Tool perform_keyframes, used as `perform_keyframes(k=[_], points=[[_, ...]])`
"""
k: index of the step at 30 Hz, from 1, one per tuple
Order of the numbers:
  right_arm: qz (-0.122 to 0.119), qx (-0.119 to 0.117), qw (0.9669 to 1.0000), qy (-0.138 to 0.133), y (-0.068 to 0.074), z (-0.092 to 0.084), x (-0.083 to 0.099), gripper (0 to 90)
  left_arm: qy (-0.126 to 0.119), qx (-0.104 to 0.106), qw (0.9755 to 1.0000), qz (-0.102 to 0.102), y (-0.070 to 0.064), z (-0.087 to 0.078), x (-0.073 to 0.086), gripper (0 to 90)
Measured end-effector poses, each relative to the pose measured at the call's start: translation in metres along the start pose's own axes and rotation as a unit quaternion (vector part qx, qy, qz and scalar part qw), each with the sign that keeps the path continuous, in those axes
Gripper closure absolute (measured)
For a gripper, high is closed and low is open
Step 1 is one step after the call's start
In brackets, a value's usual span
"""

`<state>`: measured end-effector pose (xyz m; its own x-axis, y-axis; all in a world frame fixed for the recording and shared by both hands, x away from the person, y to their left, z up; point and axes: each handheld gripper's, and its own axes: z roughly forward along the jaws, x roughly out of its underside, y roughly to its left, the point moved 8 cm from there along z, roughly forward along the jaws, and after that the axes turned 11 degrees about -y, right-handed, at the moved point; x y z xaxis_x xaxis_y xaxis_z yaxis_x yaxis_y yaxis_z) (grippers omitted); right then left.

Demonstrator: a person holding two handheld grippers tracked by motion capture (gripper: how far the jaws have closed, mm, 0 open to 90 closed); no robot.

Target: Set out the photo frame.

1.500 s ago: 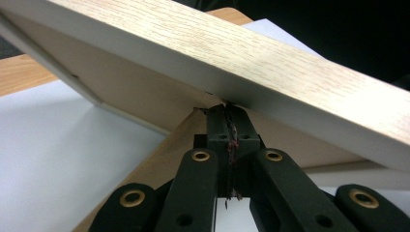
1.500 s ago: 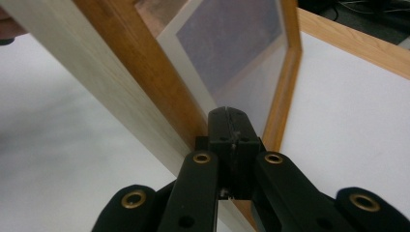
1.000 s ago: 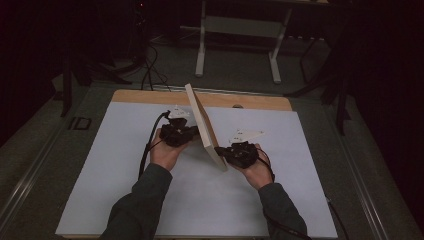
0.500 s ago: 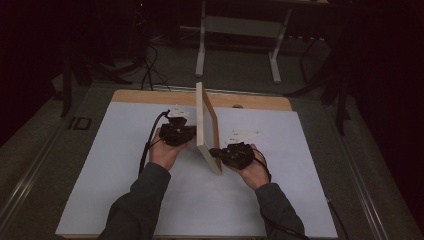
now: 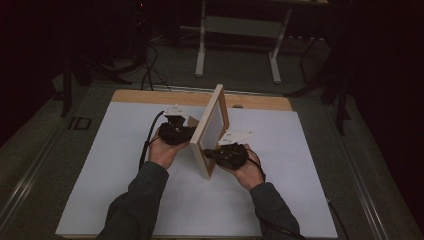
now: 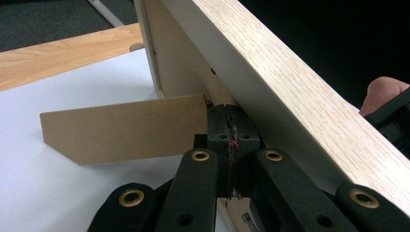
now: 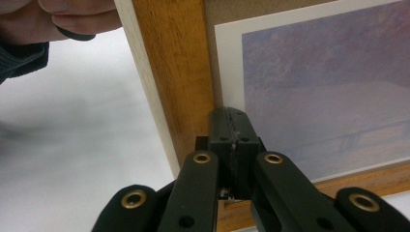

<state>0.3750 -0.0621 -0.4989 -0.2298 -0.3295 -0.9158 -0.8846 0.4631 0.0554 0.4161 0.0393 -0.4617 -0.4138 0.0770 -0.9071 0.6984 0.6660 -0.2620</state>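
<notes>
A light wooden picture frame (image 5: 212,130) stands on its edge on the white table sheet (image 5: 115,170), between my two hands. My left gripper (image 5: 189,133) is shut, its tips against the frame's back (image 6: 290,96) where the brown cardboard easel flap (image 6: 125,128) folds out. My right gripper (image 5: 209,153) is also shut; its tips (image 7: 229,118) touch the front at the inner edge of the wood (image 7: 174,67), beside the bluish print (image 7: 329,77). Nothing sits between either pair of pads.
A bare wooden strip (image 5: 150,96) runs along the table's far edge. Beyond the table stands a white metal stand (image 5: 240,30) on the dark floor, with cables (image 5: 147,70) at the back left. In the right gripper view, the other hand's fingers (image 7: 72,14) show past the frame.
The frame has swung from leaning left, through edge-on, to leaning right with its front now showing. Both hands stayed almost in place beside it.
</notes>
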Motion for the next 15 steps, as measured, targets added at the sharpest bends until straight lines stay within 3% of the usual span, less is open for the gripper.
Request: perform_keyframes(k=[8,15], points=[[0.003,0.003,1.0000,0.000,0.001,0.005,-0.001,90.0,0.002,-0.007,1.0000,-0.002,0.008,-0.005,0.000,90.0],[-0.004,-0.002,1.0000,0.007,0.007,0.015,-0.007,89.9,0.002,-0.017,0.9997,-0.016,0.019,-0.013,0.000,90.0]])
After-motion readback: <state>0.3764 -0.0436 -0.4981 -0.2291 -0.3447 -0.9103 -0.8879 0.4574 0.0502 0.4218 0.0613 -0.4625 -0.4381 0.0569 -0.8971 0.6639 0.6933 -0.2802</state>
